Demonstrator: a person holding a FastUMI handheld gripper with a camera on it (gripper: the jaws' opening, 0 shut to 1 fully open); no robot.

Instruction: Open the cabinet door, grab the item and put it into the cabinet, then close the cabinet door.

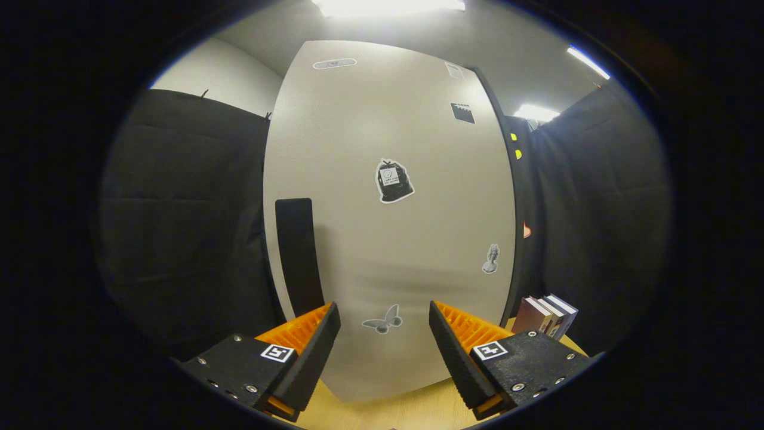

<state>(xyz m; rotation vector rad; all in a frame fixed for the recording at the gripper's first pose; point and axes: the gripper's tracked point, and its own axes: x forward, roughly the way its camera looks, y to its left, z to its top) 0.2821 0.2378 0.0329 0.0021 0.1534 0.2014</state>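
Observation:
A tall pale cabinet door (388, 227) stands shut straight ahead of me, with several stickers on it. Its black vertical handle (296, 254) runs along the door's left side, just beyond my left finger. My gripper (385, 325) is open, its fingers spread wide with nothing between them, close in front of the door's lower part. A few upright books (546, 315) stand on the wooden table to the right of the cabinet, beyond my right finger.
The cabinet rests on a light wooden table (406, 412). Black cloth walls (185, 221) close in on the left and right. Ceiling lights shine above.

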